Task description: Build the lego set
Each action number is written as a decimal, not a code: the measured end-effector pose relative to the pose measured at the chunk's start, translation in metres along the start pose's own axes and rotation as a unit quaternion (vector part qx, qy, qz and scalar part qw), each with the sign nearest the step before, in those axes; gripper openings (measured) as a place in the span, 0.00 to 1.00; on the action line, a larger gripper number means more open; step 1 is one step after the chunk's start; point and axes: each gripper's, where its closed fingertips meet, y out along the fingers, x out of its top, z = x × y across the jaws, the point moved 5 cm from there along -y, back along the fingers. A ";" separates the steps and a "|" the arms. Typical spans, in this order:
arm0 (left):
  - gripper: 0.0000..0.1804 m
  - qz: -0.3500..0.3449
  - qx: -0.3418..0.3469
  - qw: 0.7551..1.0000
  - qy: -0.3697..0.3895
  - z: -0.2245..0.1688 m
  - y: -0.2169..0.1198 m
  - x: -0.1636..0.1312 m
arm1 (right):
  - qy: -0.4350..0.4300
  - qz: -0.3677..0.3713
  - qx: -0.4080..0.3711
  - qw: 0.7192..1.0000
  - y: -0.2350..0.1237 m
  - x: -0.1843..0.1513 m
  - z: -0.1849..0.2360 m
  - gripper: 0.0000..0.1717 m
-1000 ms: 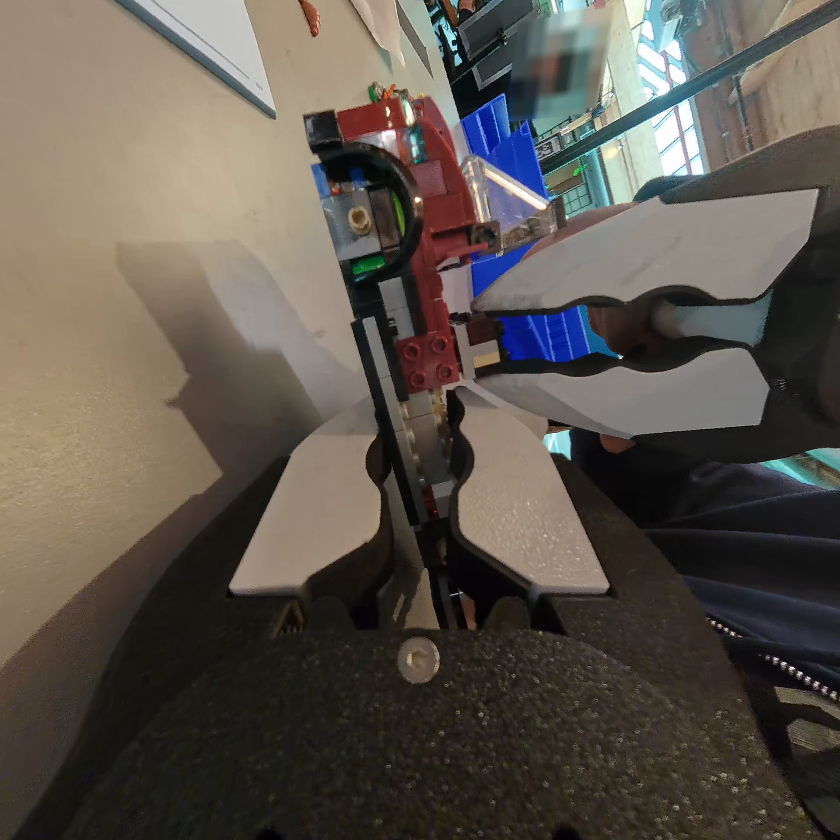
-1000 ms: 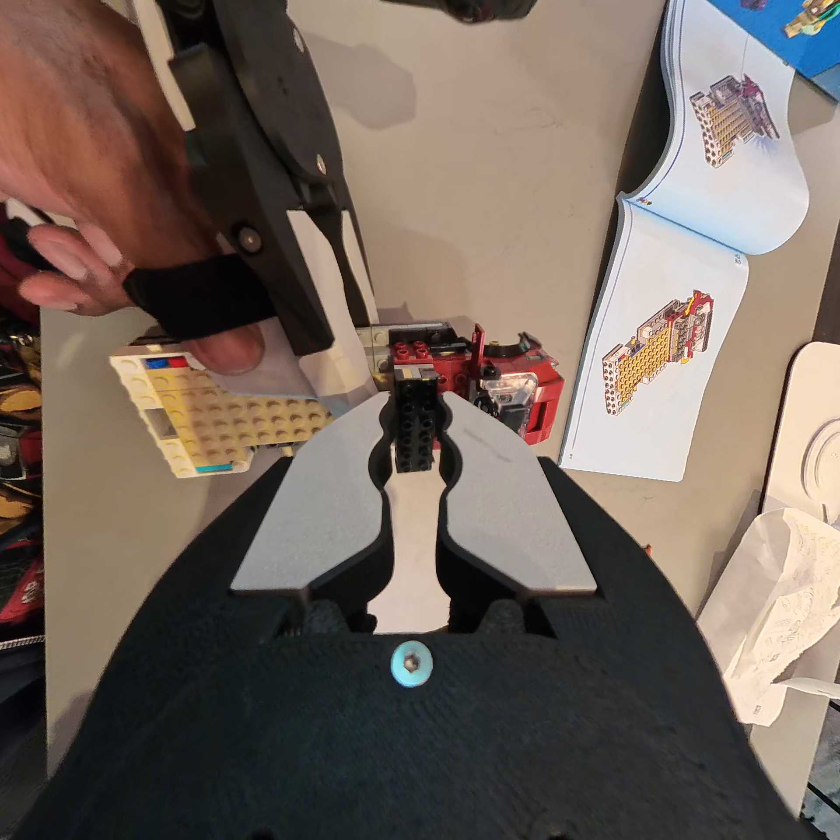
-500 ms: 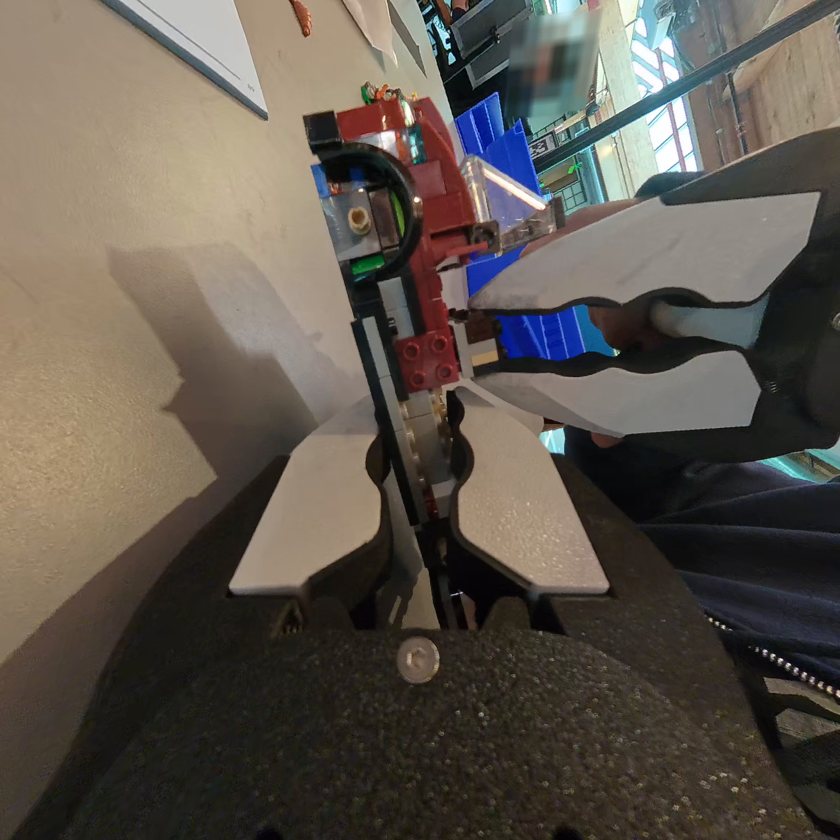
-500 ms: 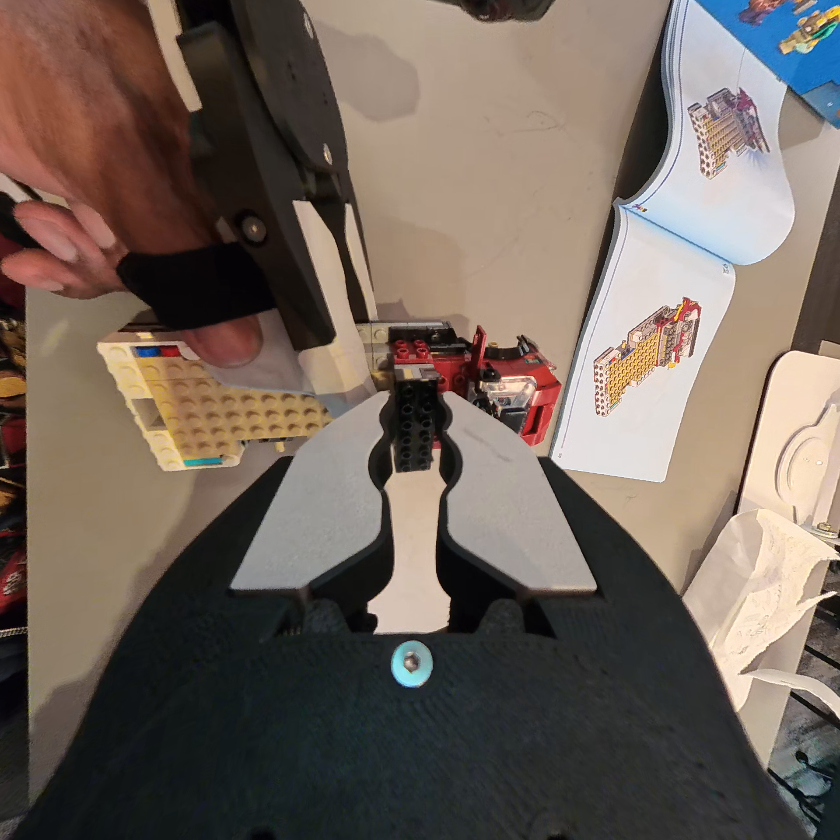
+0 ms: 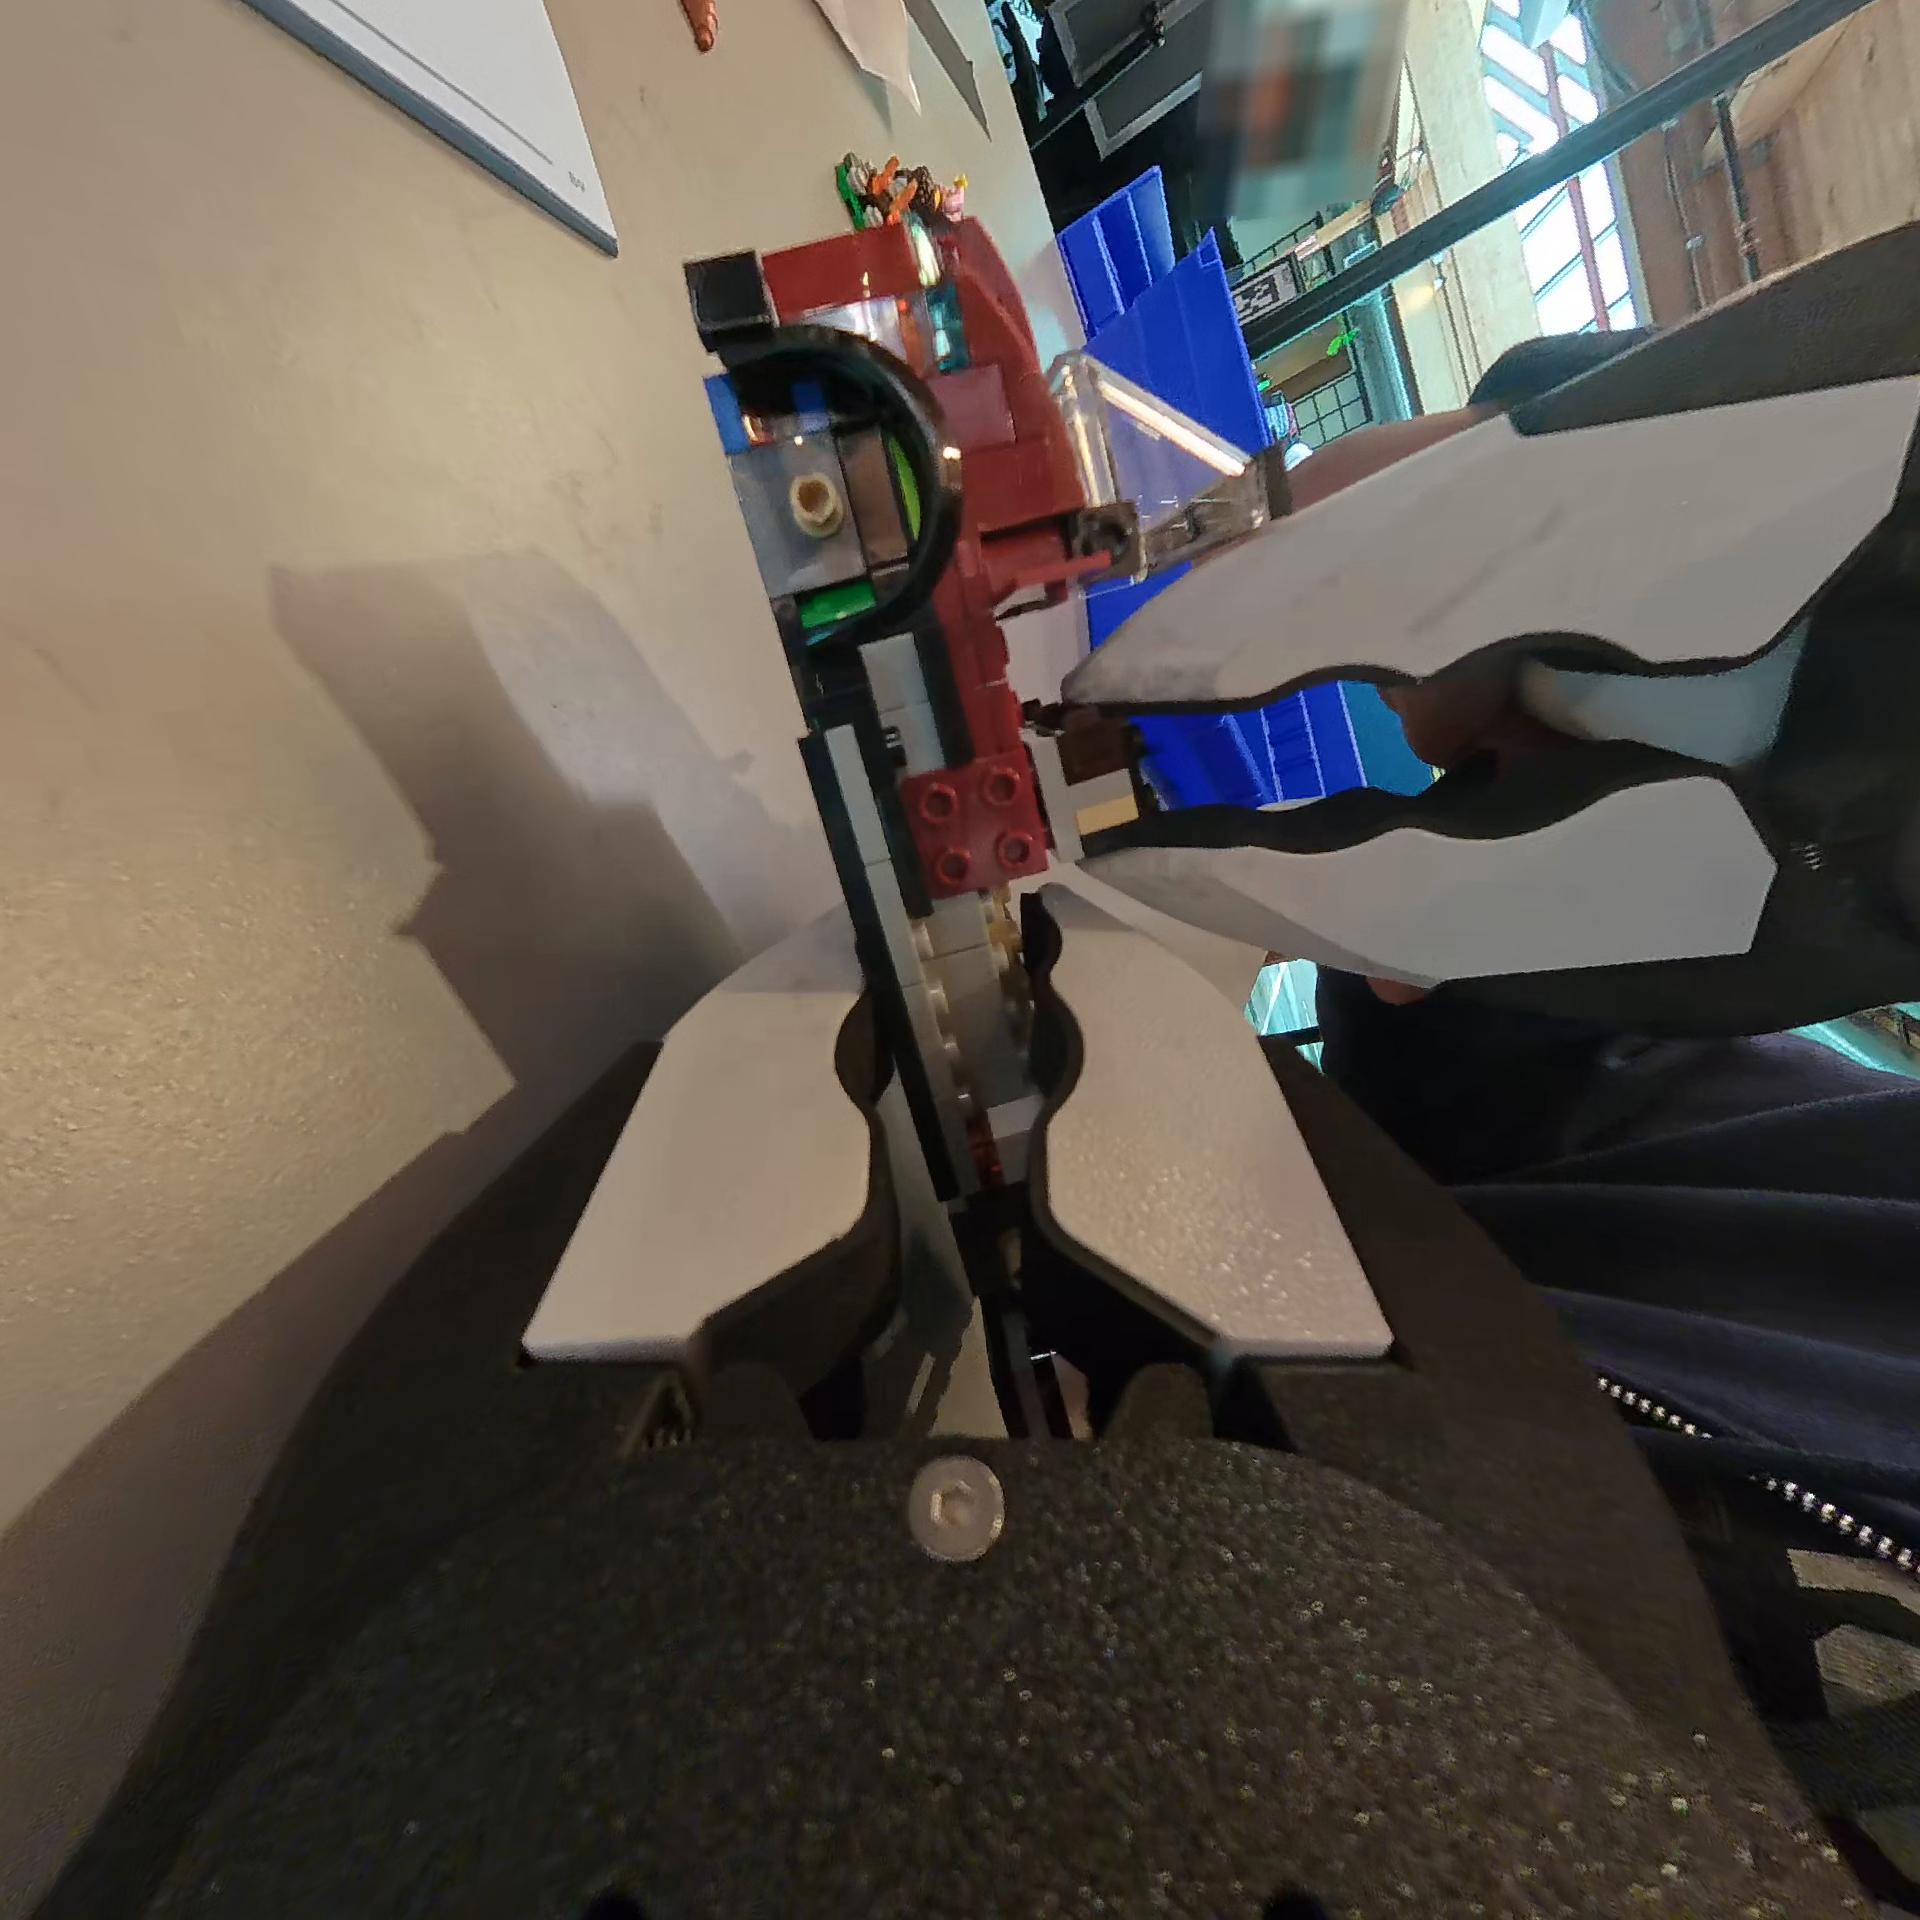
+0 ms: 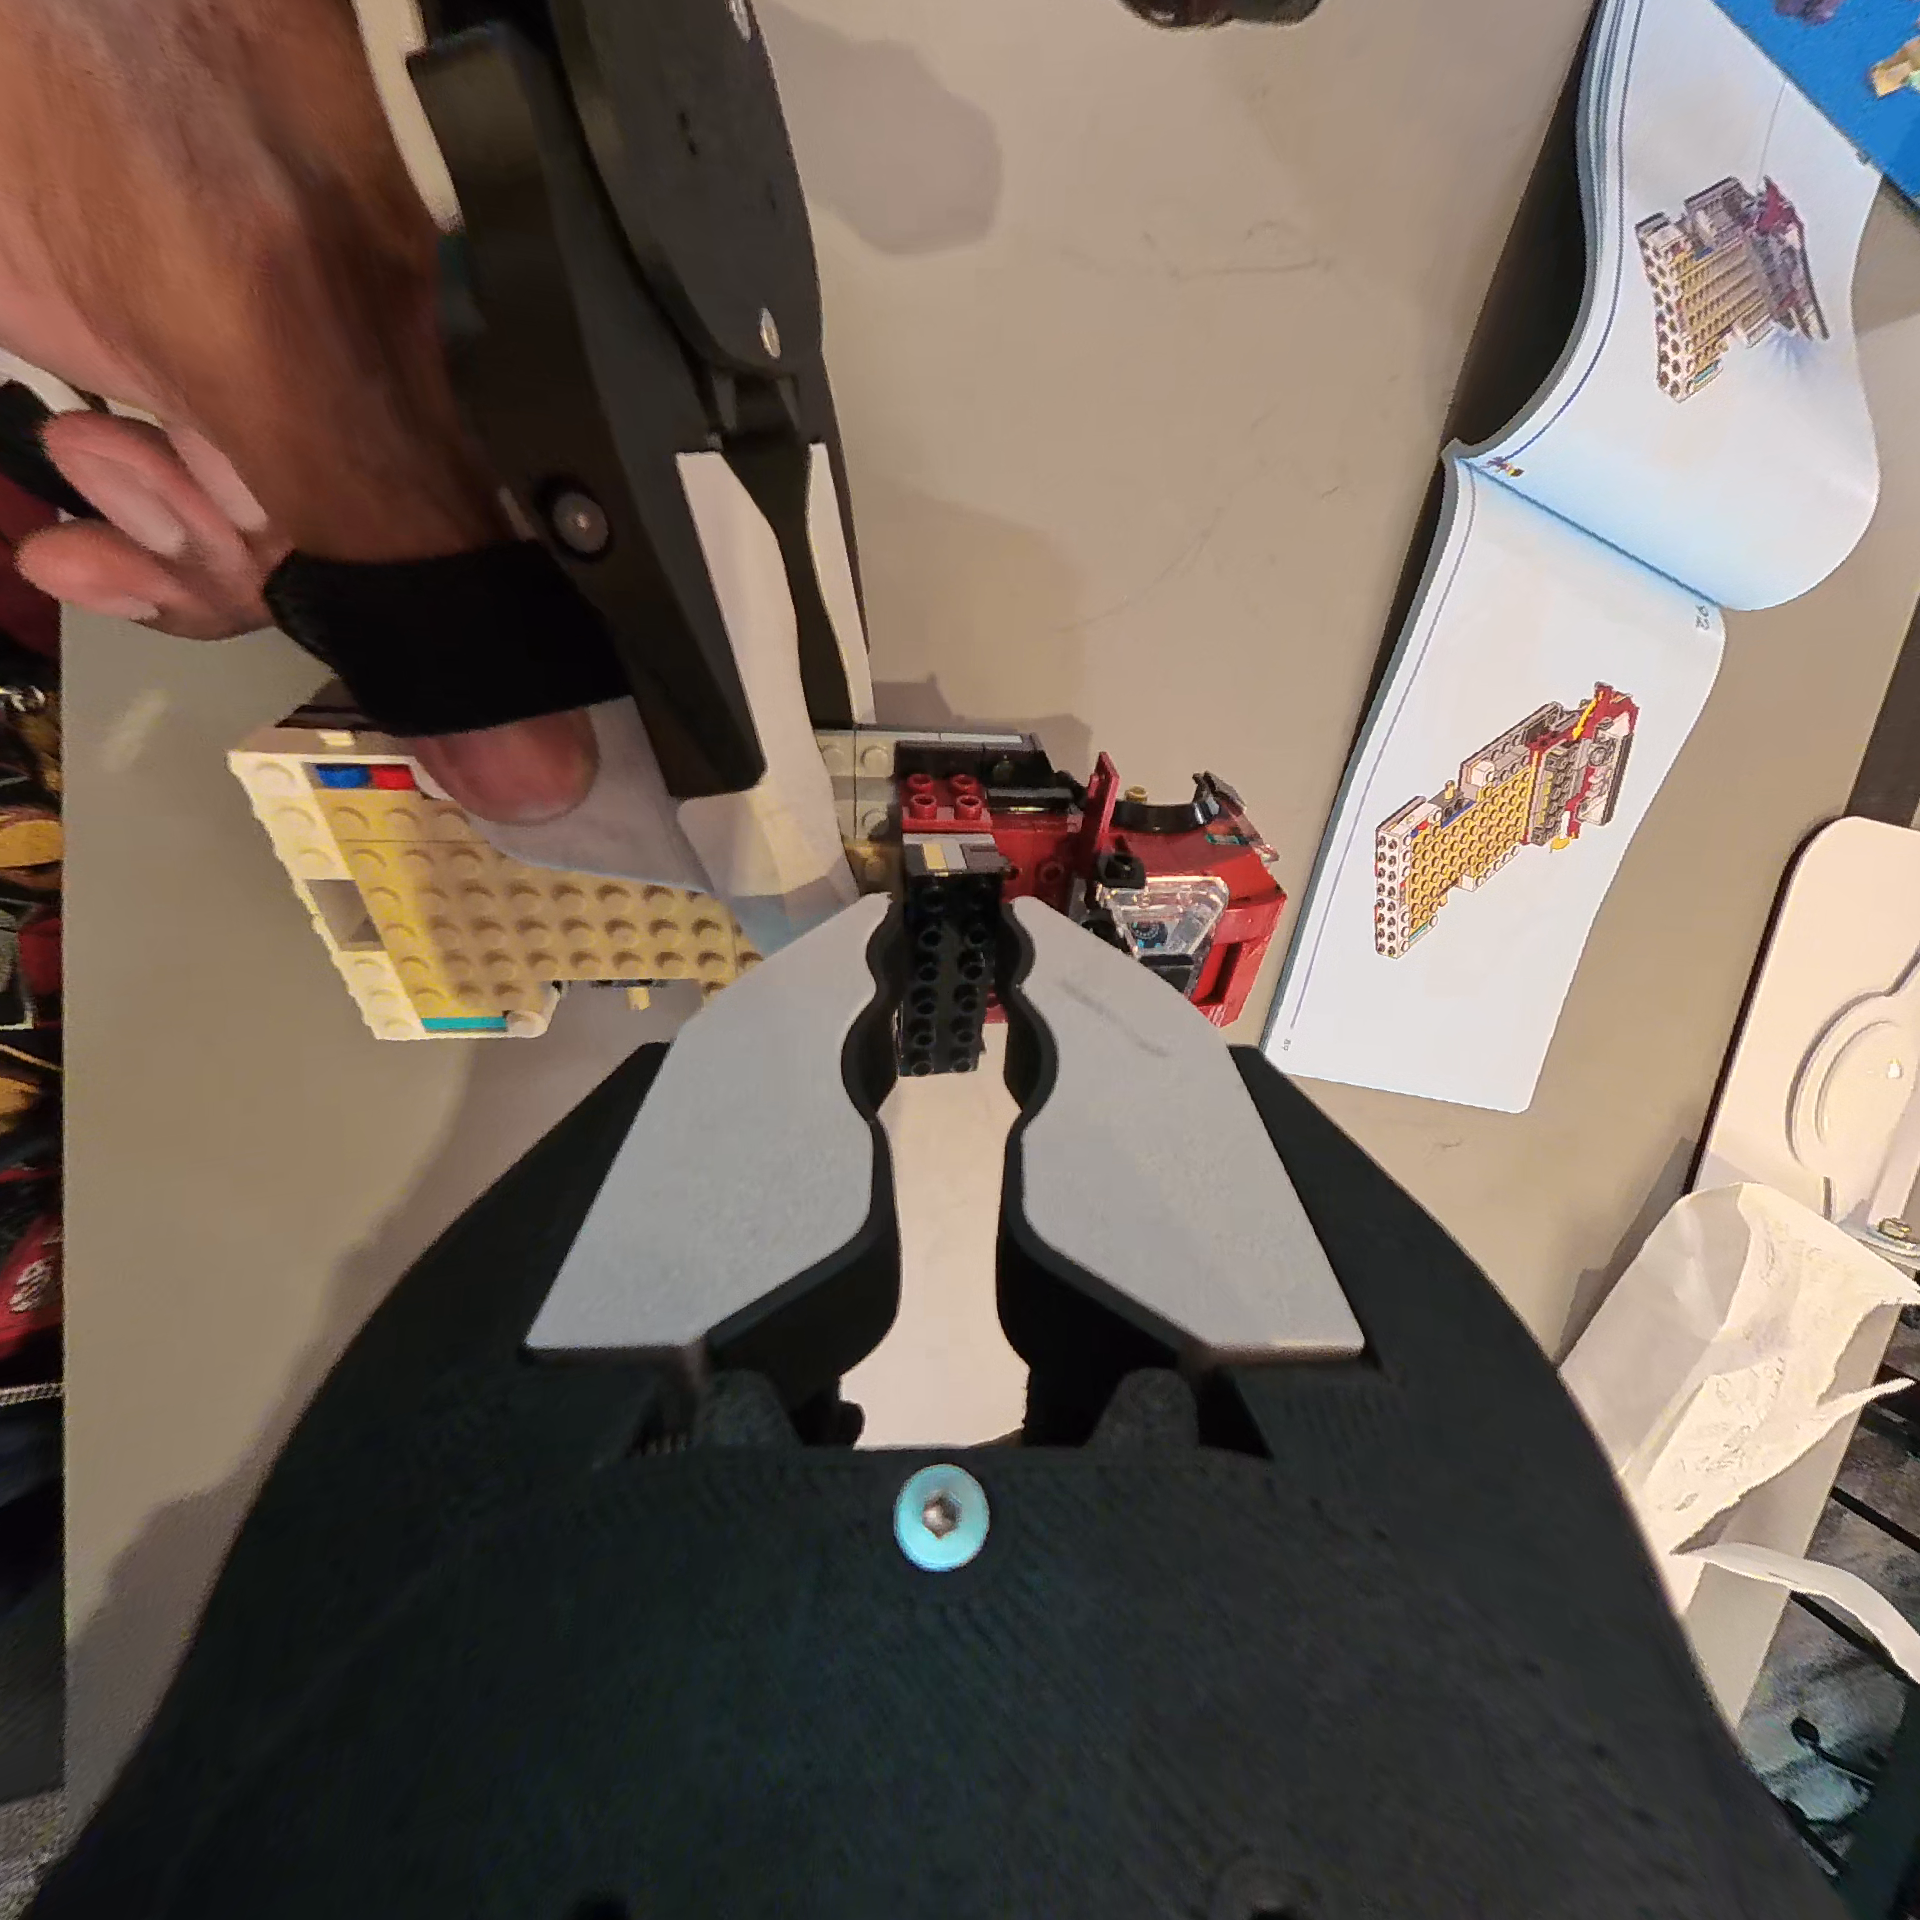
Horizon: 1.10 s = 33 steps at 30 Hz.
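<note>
The brick model [image 6: 1049,862], a dark red cab with a clear windscreen joined to a long tan studded plate, lies on the beige counter [image 6: 1091,416], and both tools have hold of it. The left gripper [image 5: 951,987] has its fingers clamped across the thin grey-and-tan plated edge of the model, pads pressing on both sides. The right gripper [image 6: 945,935] has its fingers closed on a small black brick piece [image 6: 940,977], studded along its length and capped with grey and tan tiles, whose front end meets the red cab just beside a red four-stud block [image 5: 971,821]. The likely trouble: the black piece is narrow, smooth-sided hard plastic, so a slightly skewed push could make it pivot between the pads or miss its studs, and sideways force against the left grip could pop neighbouring plates apart, since the model is only press-fitted. The clear windscreen and thin red fin beside it look easy to knock off. An open instruction booklet [image 6: 1538,831] with glossy pages lies nearby, with crumpled white paper [image 6: 1745,1371] at the counter's edge.
</note>
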 end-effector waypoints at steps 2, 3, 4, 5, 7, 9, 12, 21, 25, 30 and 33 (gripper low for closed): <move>0.13 -0.001 -0.002 1.000 0.001 0.000 0.000 0.000 | -0.002 -0.002 0.000 1.000 0.000 0.001 0.000 0.09; 0.13 -0.002 -0.001 1.000 0.003 0.000 -0.001 0.001 | -0.001 -0.002 0.000 1.000 0.000 0.001 -0.001 0.09; 0.13 -0.001 0.002 1.000 0.005 0.000 -0.001 0.001 | 0.000 -0.001 -0.001 1.000 0.000 0.001 -0.001 0.09; 0.13 0.000 0.006 1.000 0.005 0.000 -0.001 0.001 | -0.002 0.002 -0.004 1.000 0.001 0.001 -0.001 0.09; 0.13 0.001 0.011 1.000 0.004 0.001 -0.001 0.001 | -0.004 0.010 -0.012 1.000 0.002 0.001 0.000 0.09; 0.13 0.001 0.013 1.000 0.002 0.001 -0.001 0.000 | -0.004 0.013 -0.018 1.000 0.003 0.002 0.000 0.09; 0.13 -0.001 0.022 1.000 0.005 0.002 -0.001 0.001 | 0.000 0.013 -0.025 1.000 0.004 0.002 0.000 0.09; 0.13 -0.001 0.034 0.999 -0.004 0.004 0.000 -0.001 | 0.012 0.014 -0.039 0.999 0.008 0.001 0.002 0.09; 0.13 -0.004 0.041 0.999 -0.008 0.006 0.000 0.000 | 0.020 0.010 -0.053 0.998 0.011 0.001 0.003 0.09; 0.13 -0.004 0.043 0.999 -0.007 0.006 -0.001 0.000 | 0.026 0.003 -0.056 0.998 0.011 0.001 0.003 0.09; 0.13 -0.001 0.044 0.999 -0.007 0.006 -0.001 -0.001 | 0.029 0.003 -0.053 0.998 0.011 0.000 0.004 0.09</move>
